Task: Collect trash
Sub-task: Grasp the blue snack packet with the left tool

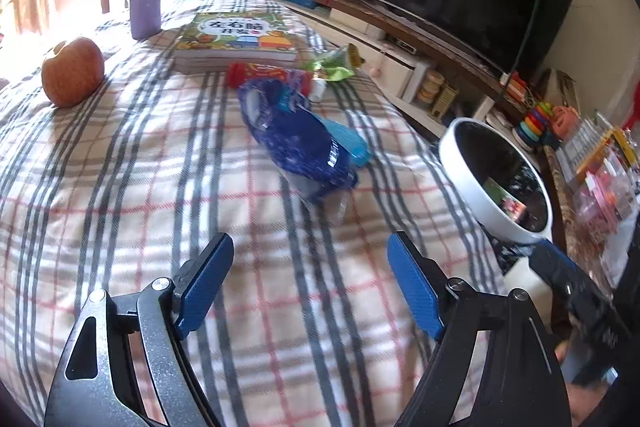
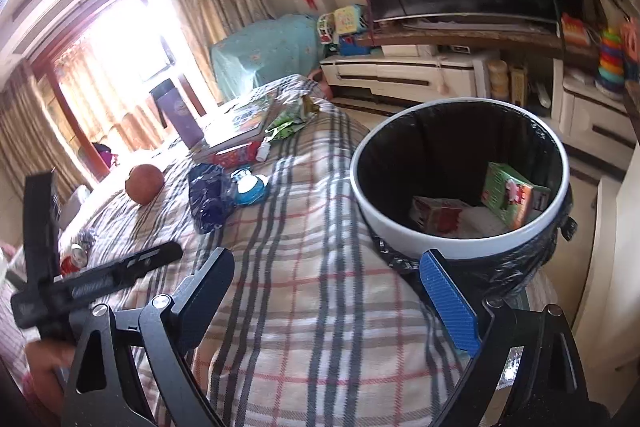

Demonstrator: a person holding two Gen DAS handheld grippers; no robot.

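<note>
Left gripper [image 1: 310, 283] at bottom of frame: jaws spread wide, nothing between, above plaid cloth [image 1: 120, 167].

Right gripper [image 2: 328, 291] likewise wide apart, empty, low centre.

Blue wrapper [image 1: 298, 143] at mid-frame, crumpled over teal piece [image 1: 352, 147]; risk: slick film slips from pads or drags teal piece along.

Bin [image 2: 400, 231] at right already holds cartons; edge-perched, nudge could tip it.

Apple [image 1: 72, 71], book [image 1: 236, 39] upper left: not trash, mis-grab possible.
</note>
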